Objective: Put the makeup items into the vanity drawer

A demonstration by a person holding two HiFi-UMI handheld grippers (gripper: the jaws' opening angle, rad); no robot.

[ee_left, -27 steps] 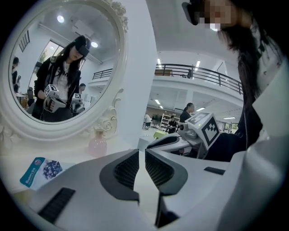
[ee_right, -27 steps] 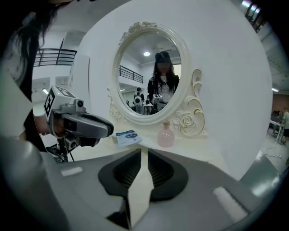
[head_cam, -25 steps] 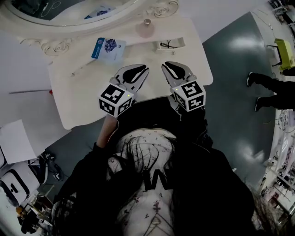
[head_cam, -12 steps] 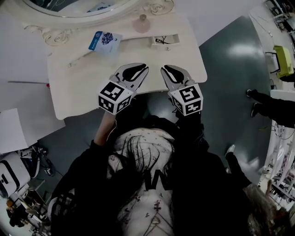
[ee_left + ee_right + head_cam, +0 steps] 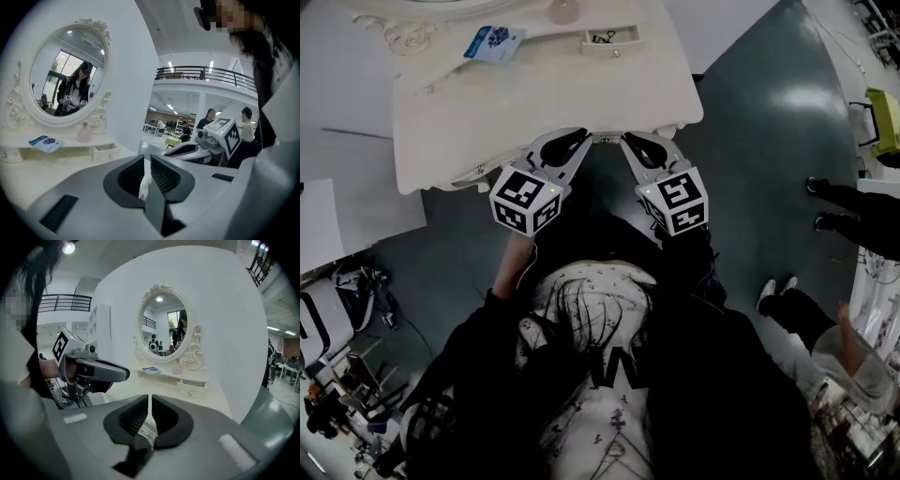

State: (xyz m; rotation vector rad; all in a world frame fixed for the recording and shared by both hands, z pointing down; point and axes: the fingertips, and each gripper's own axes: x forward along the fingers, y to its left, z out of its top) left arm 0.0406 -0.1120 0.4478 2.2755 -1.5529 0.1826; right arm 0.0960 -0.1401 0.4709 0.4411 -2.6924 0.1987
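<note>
the left tool (image 5: 577, 142) and the right tool (image 5: 633, 145) hang side by side at the front edge of the counter (image 5: 581, 94). both are closed to a thin slit and hold nothing.

the makeup things are far off at the back of the counter. there is a flat blue packet (image 5: 492, 42) and a pink bottle (image 5: 563, 11). the little drawer (image 5: 611, 39) sits just beside the bottle. it looks pulled out, with something dark inside.

what could go wrong? a closed tool may bump the bottle and tip it over, so it has to open first. the bottle looks smooth and may slip. the packet lies flat, so the tool may only push it along. the drawer is small, so a thing could miss it and drop.
</note>
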